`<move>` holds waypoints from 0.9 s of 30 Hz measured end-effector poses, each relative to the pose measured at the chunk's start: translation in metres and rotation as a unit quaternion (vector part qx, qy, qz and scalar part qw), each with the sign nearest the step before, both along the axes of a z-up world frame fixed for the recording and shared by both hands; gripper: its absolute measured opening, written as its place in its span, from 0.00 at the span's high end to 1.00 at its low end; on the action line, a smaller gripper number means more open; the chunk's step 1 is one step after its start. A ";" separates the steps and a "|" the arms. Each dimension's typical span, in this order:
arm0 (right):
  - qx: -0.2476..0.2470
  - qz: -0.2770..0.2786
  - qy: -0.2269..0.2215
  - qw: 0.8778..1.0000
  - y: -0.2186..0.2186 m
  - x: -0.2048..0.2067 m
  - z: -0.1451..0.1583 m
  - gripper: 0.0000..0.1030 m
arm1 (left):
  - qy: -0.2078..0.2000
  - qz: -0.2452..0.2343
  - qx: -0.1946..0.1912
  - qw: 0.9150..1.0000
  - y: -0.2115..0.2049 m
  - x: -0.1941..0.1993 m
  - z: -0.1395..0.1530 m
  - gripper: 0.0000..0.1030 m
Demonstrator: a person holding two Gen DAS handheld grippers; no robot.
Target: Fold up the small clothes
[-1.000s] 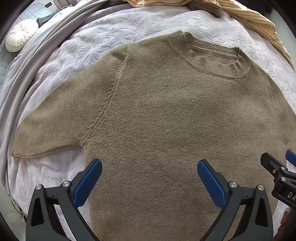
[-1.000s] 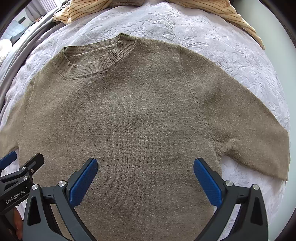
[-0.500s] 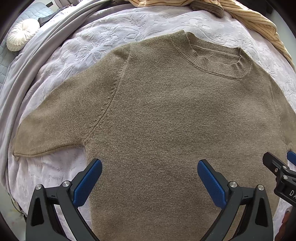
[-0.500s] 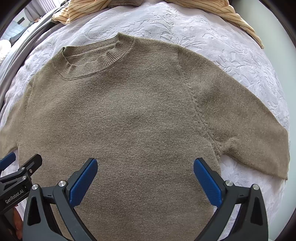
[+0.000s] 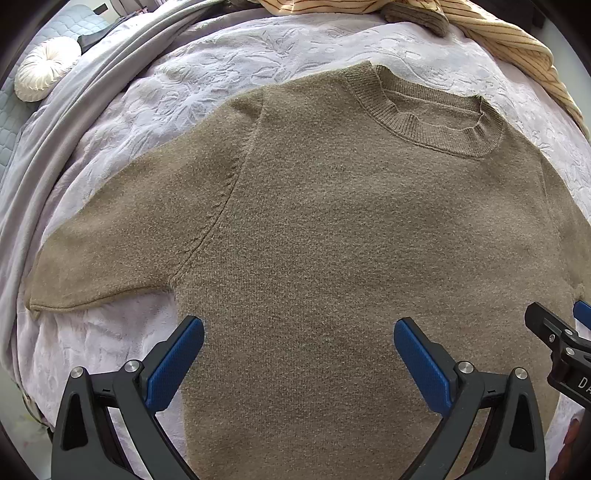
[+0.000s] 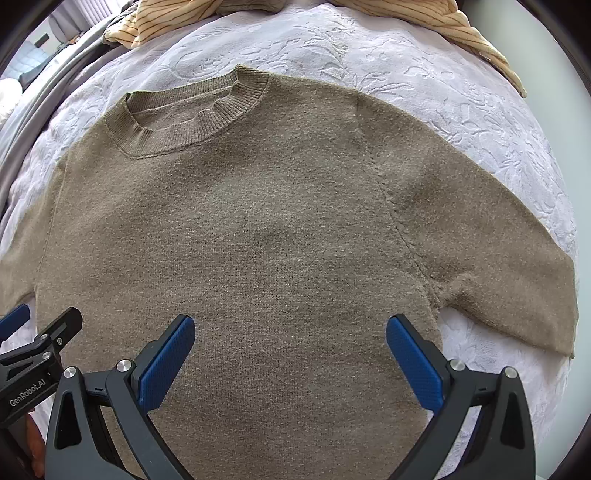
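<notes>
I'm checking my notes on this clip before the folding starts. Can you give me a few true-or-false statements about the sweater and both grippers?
1. The olive sweater lies flat, unfolded. True.
2. The left gripper is clamped on a sleeve. False: it is open and holds nothing.
3. The right gripper is open. True.
4. The striped garment covers the sweater's collar. False: it lies apart, at the bedspread's far edge.
</notes>
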State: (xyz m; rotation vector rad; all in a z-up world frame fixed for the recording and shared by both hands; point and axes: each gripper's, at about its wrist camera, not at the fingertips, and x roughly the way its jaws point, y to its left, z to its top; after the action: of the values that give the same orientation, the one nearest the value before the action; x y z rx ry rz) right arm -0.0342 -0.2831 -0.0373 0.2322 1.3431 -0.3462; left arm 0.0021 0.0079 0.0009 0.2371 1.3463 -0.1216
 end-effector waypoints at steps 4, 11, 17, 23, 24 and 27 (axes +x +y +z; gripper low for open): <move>0.000 0.000 0.001 1.000 0.000 0.000 0.000 0.00 | -0.007 0.000 0.003 1.000 0.002 -0.001 0.002 0.00; -0.002 0.001 0.002 1.000 -0.002 -0.003 0.002 0.00 | -0.012 -0.001 -0.009 1.000 0.004 -0.003 0.003 0.00; -0.005 0.002 0.002 1.000 -0.001 -0.001 0.005 0.00 | 0.006 -0.001 -0.009 1.000 0.006 -0.002 0.002 0.00; -0.004 0.003 0.002 1.000 -0.003 -0.003 0.008 0.00 | 0.014 0.000 -0.002 1.000 0.003 -0.001 0.001 0.00; -0.005 0.003 0.002 1.000 0.003 0.001 0.006 0.00 | 0.014 -0.001 0.000 1.000 0.002 -0.001 0.001 0.00; -0.006 0.003 0.002 1.000 0.003 0.000 0.007 0.00 | 0.016 -0.001 0.004 1.000 0.000 -0.002 0.003 0.00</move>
State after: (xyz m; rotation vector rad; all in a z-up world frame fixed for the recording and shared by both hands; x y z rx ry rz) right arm -0.0338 -0.2805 -0.0304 0.2174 1.3448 -0.3508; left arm 0.0004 0.0082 0.0036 0.2441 1.3781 -0.1211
